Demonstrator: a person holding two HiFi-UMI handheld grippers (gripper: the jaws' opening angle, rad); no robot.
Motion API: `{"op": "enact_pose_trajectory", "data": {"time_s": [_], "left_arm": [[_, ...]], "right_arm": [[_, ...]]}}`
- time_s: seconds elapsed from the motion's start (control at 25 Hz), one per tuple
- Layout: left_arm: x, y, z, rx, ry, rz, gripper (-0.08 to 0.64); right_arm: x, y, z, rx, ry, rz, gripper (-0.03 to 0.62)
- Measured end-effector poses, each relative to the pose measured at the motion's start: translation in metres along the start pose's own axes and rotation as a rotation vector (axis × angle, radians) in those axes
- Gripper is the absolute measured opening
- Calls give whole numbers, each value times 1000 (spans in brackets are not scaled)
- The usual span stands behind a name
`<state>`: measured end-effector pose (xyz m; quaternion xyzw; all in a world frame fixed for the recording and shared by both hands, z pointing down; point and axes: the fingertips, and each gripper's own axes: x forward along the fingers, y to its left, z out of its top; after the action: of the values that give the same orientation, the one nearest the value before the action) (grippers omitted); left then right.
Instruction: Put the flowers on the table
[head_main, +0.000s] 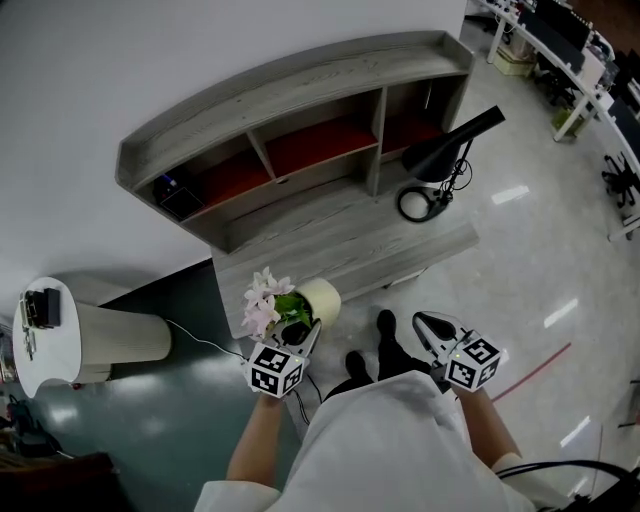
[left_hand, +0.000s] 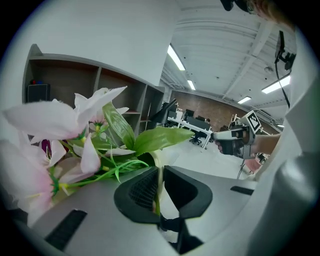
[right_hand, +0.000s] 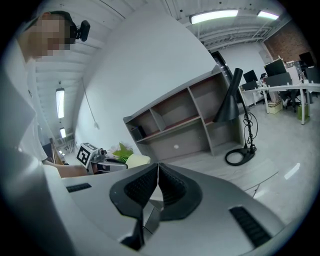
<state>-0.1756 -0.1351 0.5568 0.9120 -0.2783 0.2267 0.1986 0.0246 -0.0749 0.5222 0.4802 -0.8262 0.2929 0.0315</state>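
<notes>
A cream pot of pink flowers and green leaves is held in the air in front of the grey wooden table. My left gripper is shut on the pot's rim. In the left gripper view the thin rim stands between the jaws, with the flowers and the leaves spreading to the left. My right gripper hangs to the right above the floor, shut with nothing in it. From the right gripper view the pot and the left gripper show at the left.
The table carries a shelf unit with red-backed compartments against the white wall. A black floor lamp leans at its right end. A white round side table and a cylinder stand at the left. Office desks fill the far right.
</notes>
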Motion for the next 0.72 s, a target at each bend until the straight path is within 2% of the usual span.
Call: {"op": "enact_pose_trajectory", "data": {"time_s": [0.16,0.48,0.72], "left_arm": [[31,13,12,48,39,11,52],[115,43,39,229,171,60,52],[186,62,59,325,262,69,52]], "right_arm": [[18,-17,8,-2,24,25,18],[48,-73,47,-5,40,62,18],[61,-121,67,15,58,72,18]]}}
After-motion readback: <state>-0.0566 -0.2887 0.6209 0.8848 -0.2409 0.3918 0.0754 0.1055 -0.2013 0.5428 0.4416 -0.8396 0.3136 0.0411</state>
